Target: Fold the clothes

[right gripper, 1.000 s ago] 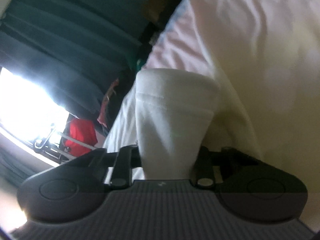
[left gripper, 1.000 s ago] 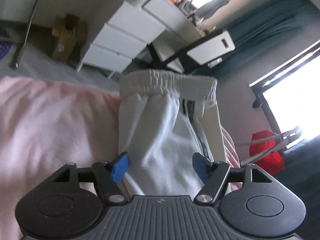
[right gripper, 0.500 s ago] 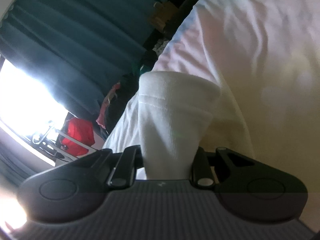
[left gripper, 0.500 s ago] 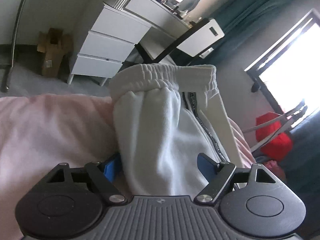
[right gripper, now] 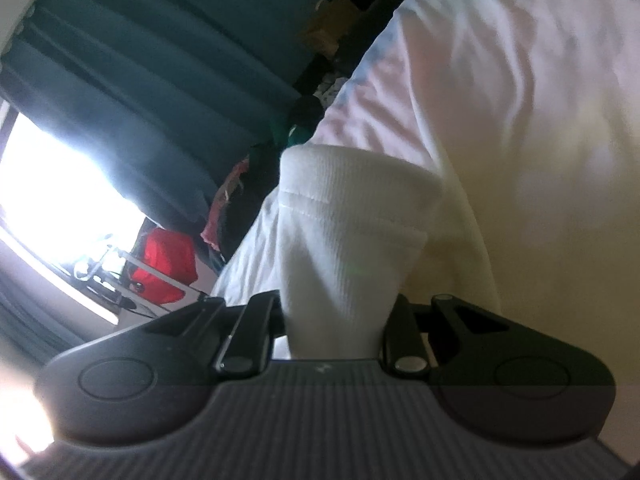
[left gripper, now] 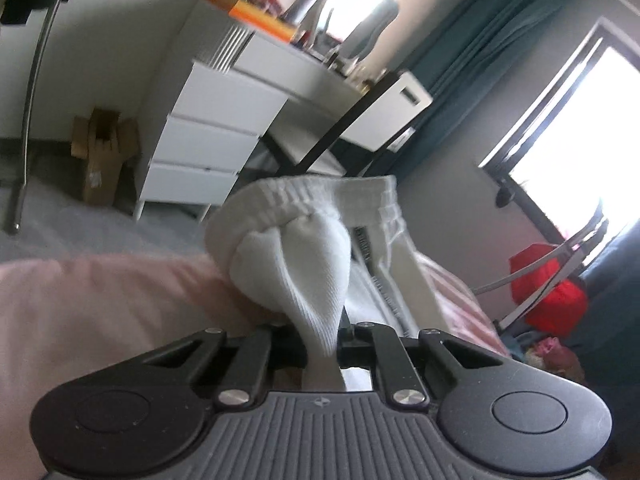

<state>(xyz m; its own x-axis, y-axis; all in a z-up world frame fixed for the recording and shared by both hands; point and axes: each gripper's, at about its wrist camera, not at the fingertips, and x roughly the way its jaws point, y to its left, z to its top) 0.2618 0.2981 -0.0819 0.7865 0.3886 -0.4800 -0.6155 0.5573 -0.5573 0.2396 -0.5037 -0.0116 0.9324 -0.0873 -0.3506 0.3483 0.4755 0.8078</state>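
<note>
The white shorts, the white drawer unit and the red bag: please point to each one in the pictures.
white shorts point(left gripper: 308, 200), left wrist view, on the elastic waistband.
white drawer unit point(left gripper: 208, 120), left wrist view, on a drawer front.
red bag point(right gripper: 166, 266), right wrist view, on its red side.

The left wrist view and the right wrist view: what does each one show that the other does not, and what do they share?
Only the left wrist view shows the white drawer unit, the cardboard box and the garment's elastic waistband. Only the right wrist view shows a plain hemmed edge. Both show white fabric pinched in closed jaws, the pink bedding, the teal curtain and a red bag.
</note>
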